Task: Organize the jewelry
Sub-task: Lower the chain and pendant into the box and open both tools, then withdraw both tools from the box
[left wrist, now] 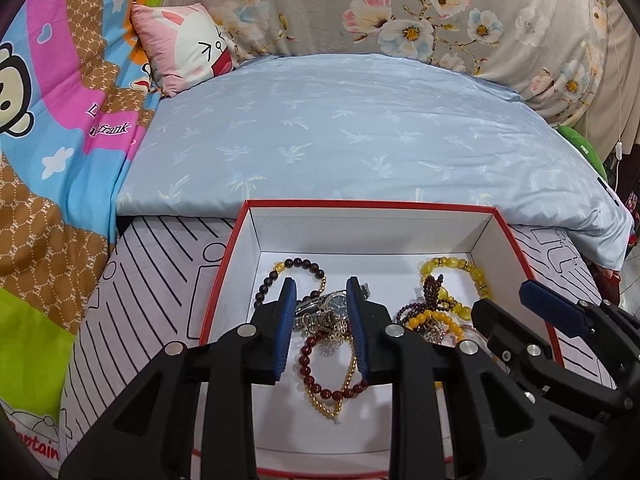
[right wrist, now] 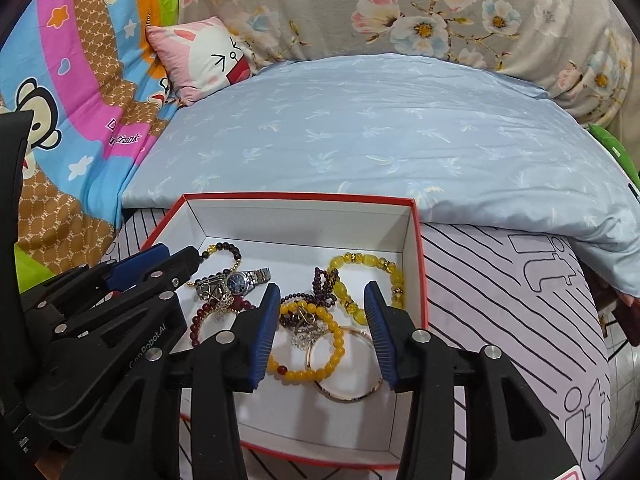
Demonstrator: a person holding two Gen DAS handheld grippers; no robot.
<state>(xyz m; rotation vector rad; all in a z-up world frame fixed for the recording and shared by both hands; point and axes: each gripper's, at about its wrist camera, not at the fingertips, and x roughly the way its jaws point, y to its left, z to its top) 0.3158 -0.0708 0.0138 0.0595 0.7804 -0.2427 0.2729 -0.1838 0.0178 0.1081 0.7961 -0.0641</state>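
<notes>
Currently the scene is a bed: a white sheet with black line print (right wrist: 500,292) carries the red-rimmed white box (left wrist: 372,205), and a pale blue quilt (left wrist: 340,128) lies folded just behind the box's far wall. A cartoon blanket (left wrist: 60,120) borders the left side, a floral grey cover (left wrist: 360,4) runs along the back, and a pink rabbit pillow (left wrist: 188,48) sits in the corner between them. All jewelry is inside the box. Left gripper (left wrist: 322,326) hangs over the left half, jaws parted and released, nothing clamped; below it lie a wristwatch (left wrist: 332,304), a dark red bead bracelet (left wrist: 320,376) and a gold chain (left wrist: 340,396). Right gripper (right wrist: 322,332) hangs over the right half, jaws wider apart, also released, above a yellow bead bracelet (right wrist: 308,368) and a metal bangle (right wrist: 348,394). Open sheet lies to the right of the box; the 2 grippers stand close side by side.
</notes>
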